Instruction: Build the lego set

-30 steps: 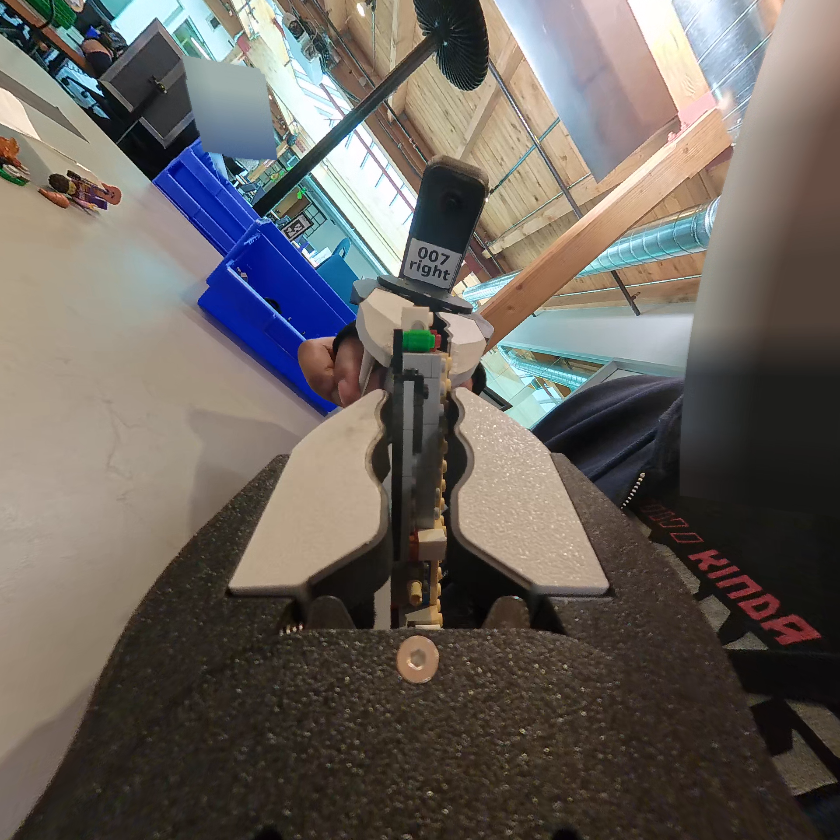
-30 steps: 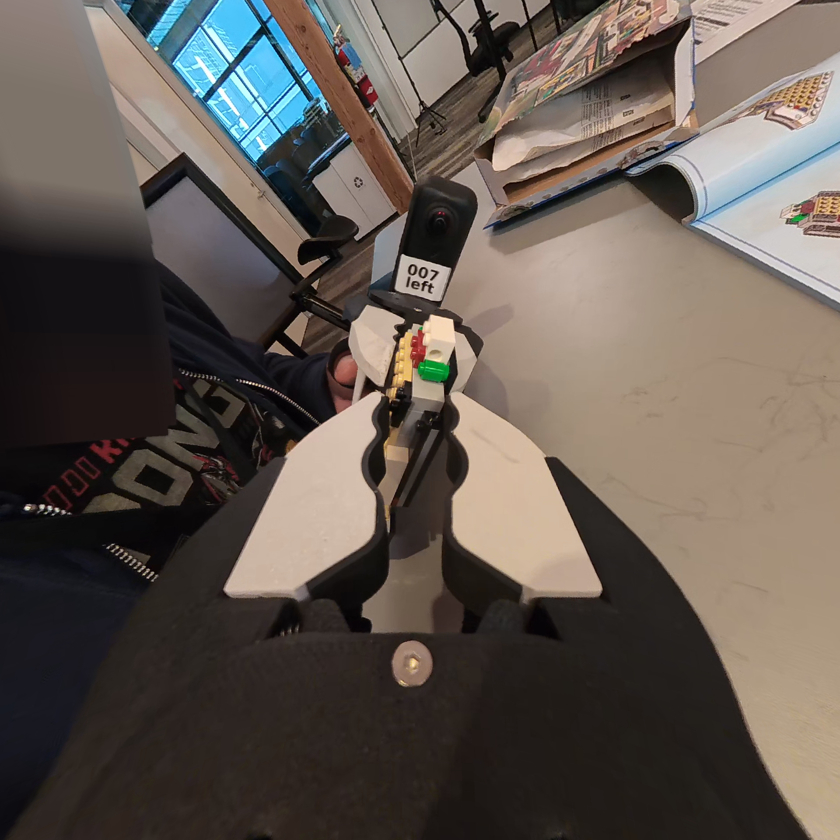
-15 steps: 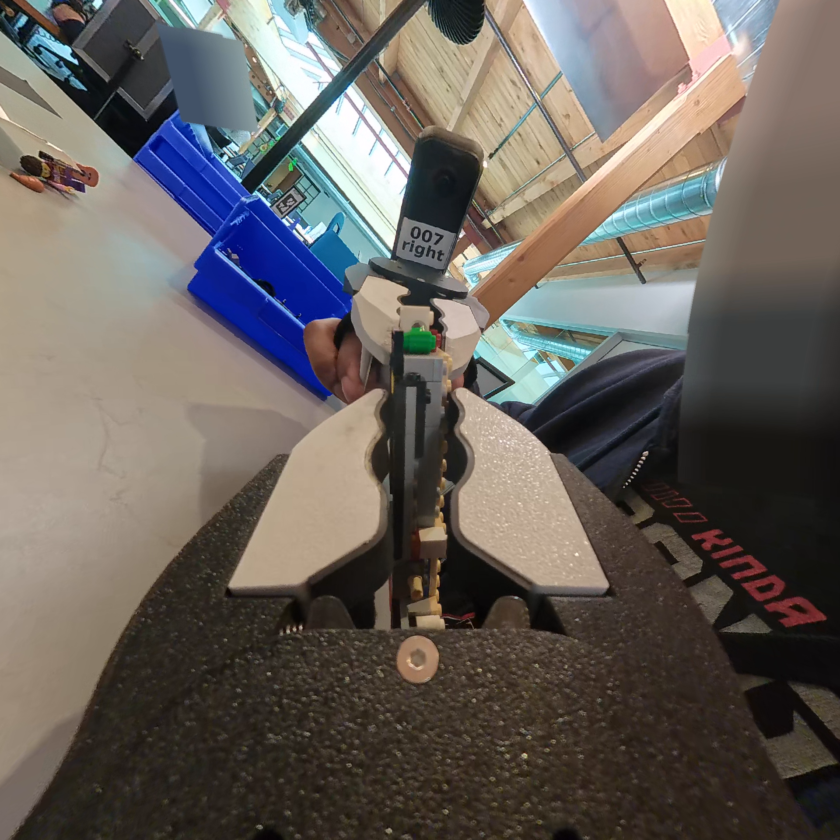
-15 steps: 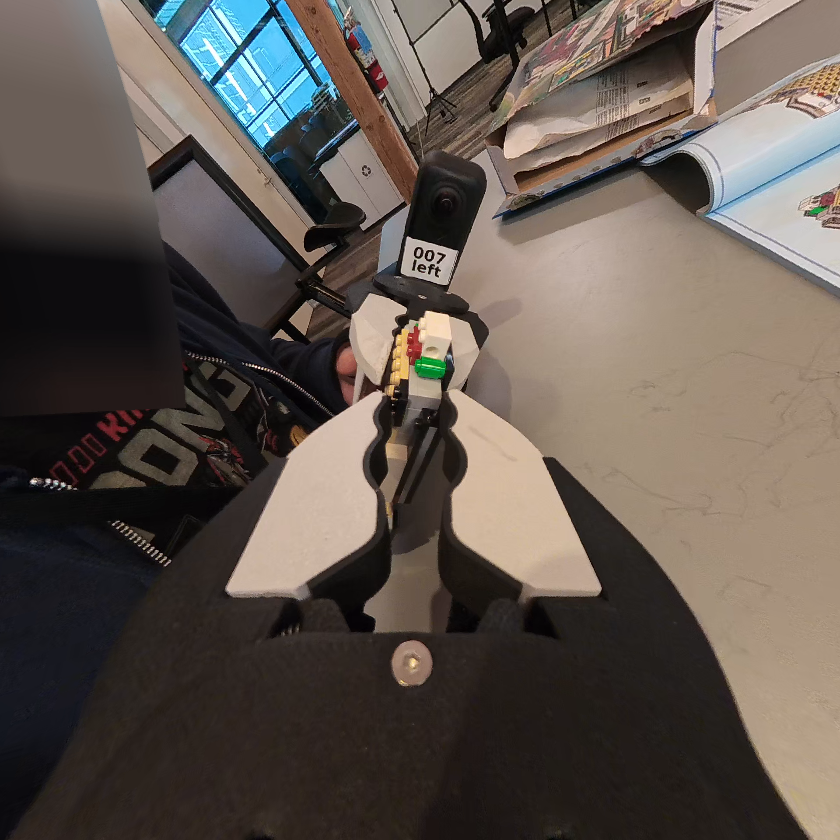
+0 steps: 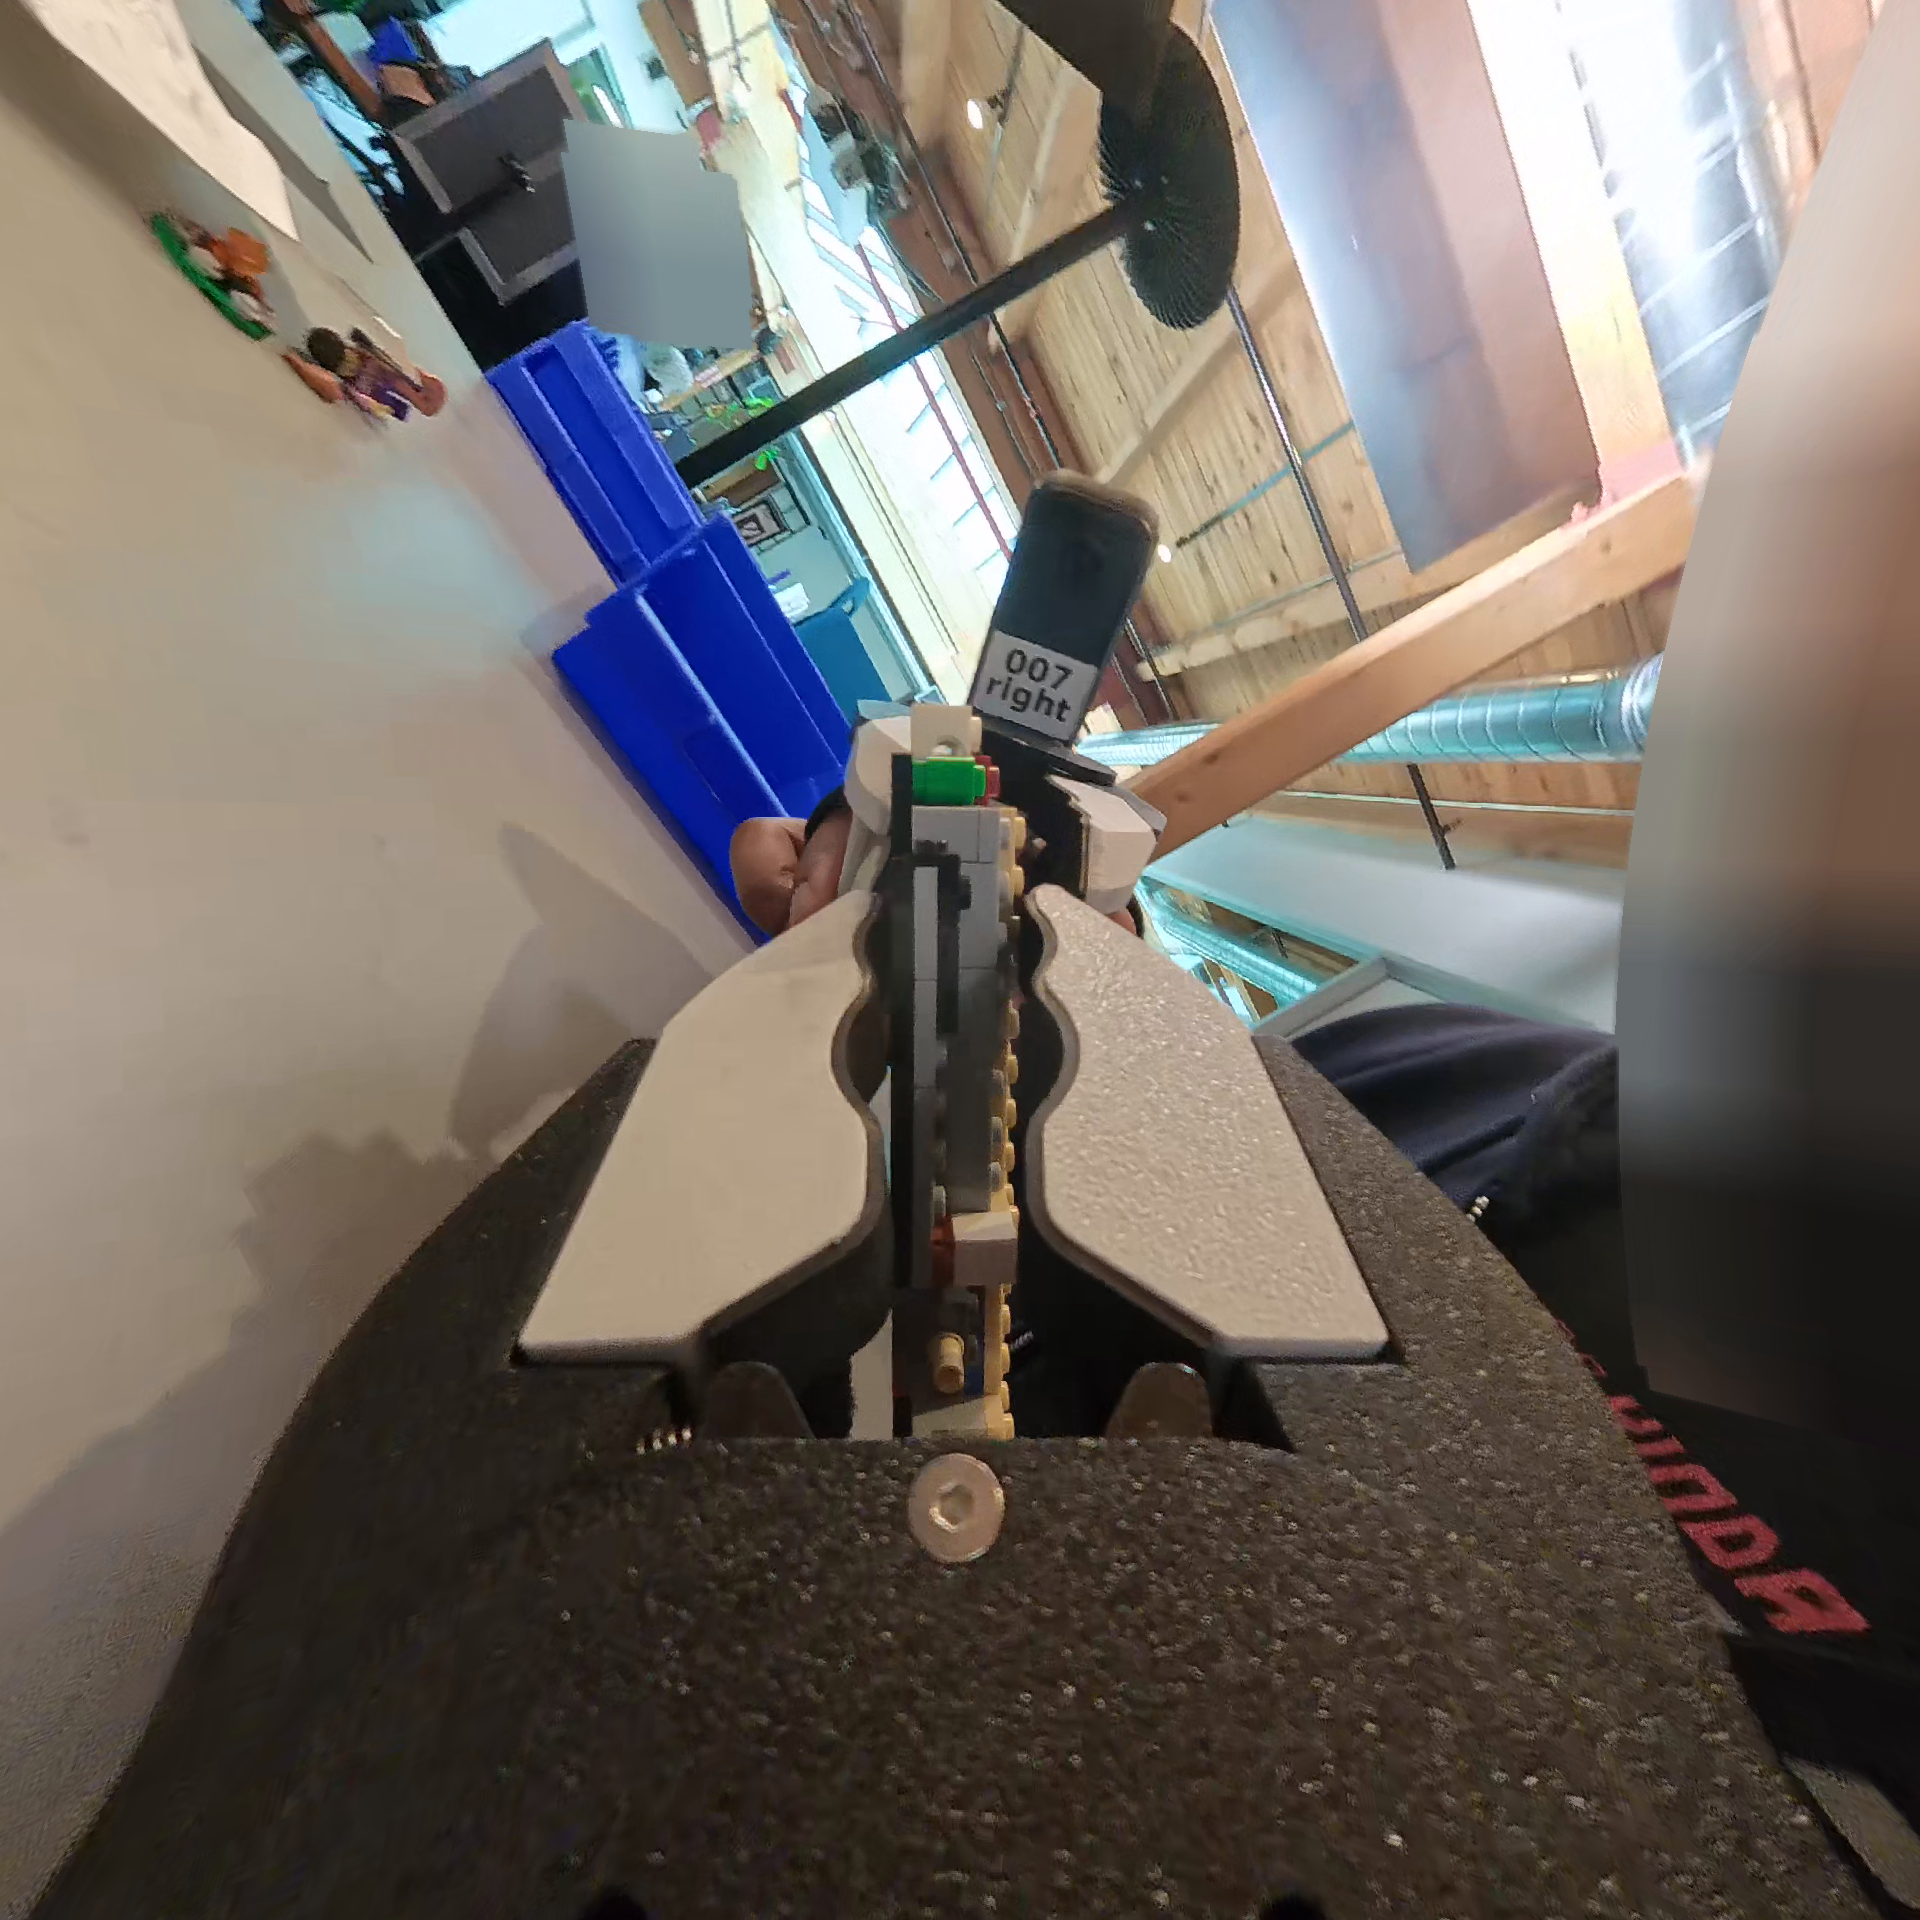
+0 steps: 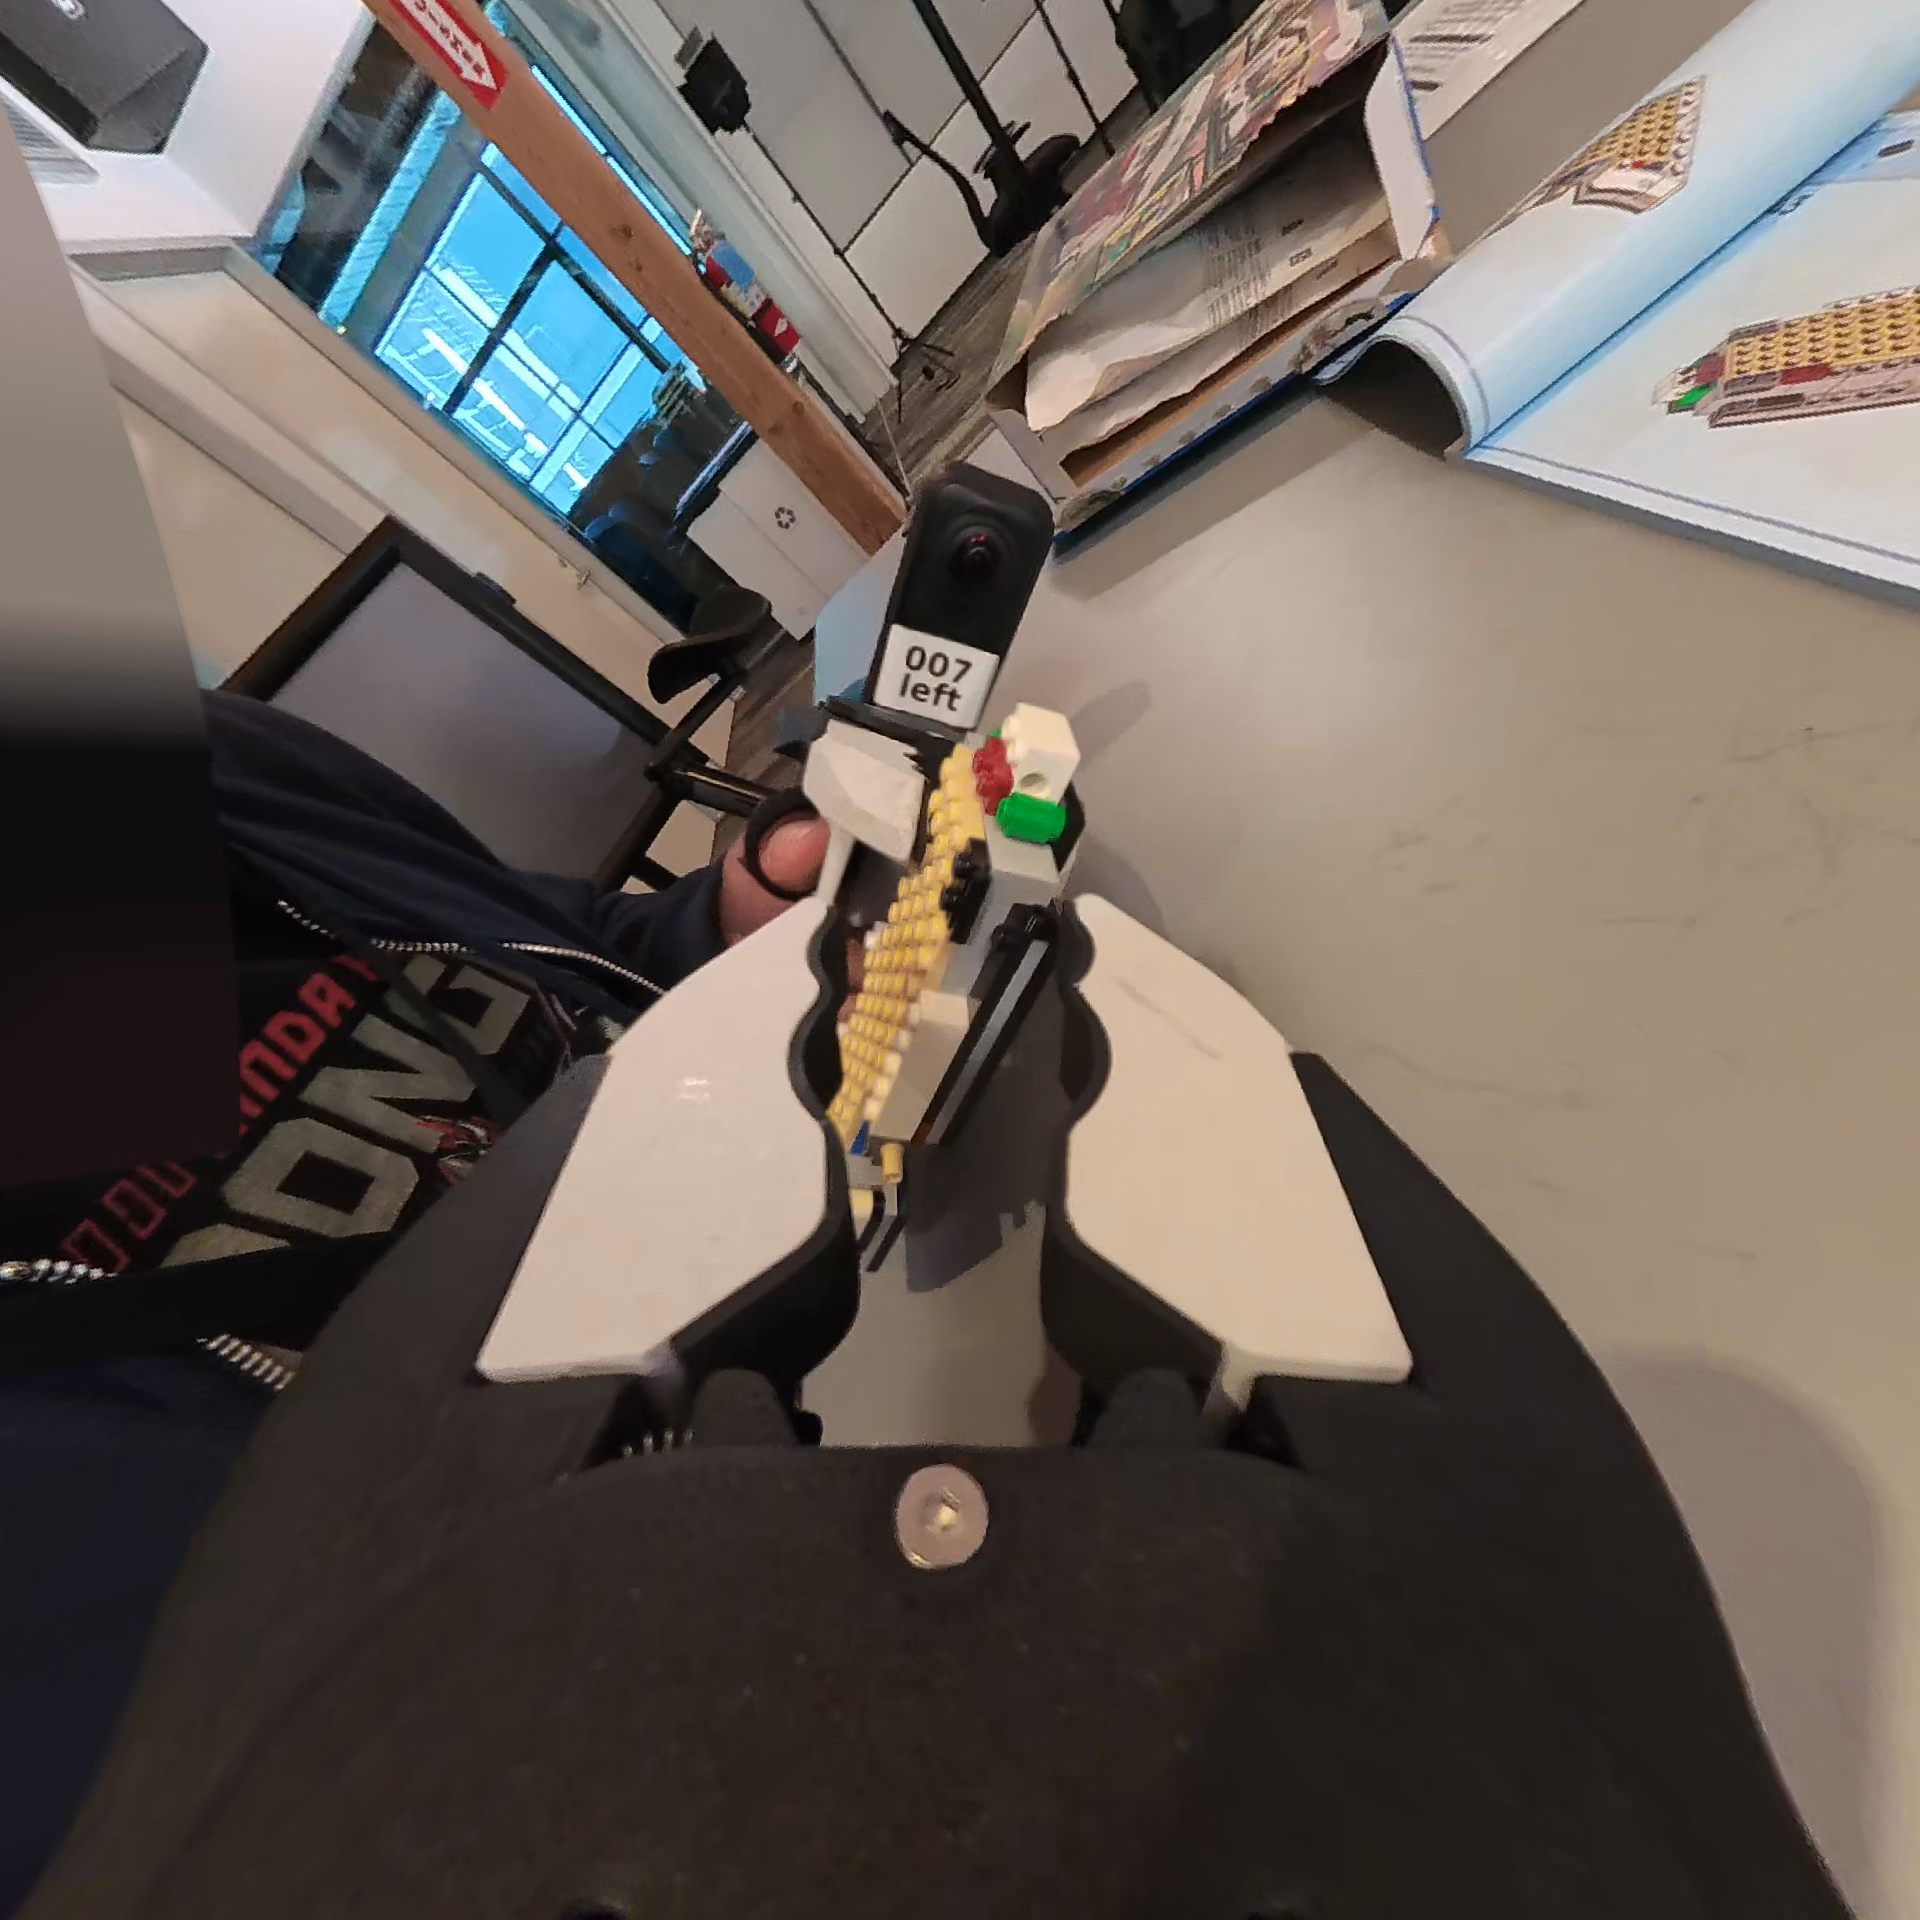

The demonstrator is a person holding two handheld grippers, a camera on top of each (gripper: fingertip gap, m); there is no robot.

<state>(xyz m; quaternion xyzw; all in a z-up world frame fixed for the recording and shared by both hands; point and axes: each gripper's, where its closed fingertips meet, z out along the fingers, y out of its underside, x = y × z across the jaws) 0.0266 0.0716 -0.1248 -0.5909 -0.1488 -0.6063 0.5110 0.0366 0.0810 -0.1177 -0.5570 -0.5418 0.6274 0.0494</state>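
Note:
My left gripper (image 5: 951,914) is shut on a long brick model (image 5: 956,1039) of grey, black and tan bricks, with a green, a red and a white brick at its far end. The same model shows in the right wrist view (image 6: 914,997), lying slanted between the fingers of my right gripper (image 6: 940,920). Those fingers stand apart around its end and do not press on it. In the left wrist view a gap shows between the model and one right finger (image 5: 1117,831). Both grippers are held above the grey table (image 6: 1455,831), facing each other.
Blue bins (image 5: 675,623) stand at the table's far edge. Small toy figures (image 5: 364,374) and a green piece (image 5: 208,270) lie on the table. An open instruction booklet (image 6: 1714,343) and a cardboard box of papers (image 6: 1226,260) lie on the table. A person in a dark jacket (image 6: 364,935) is close by. Less than 4 cm separates the two grippers' tips.
My right gripper's fingers have spread a little and the model now lies slanted between them. Both views have tilted; my left gripper keeps its hold.

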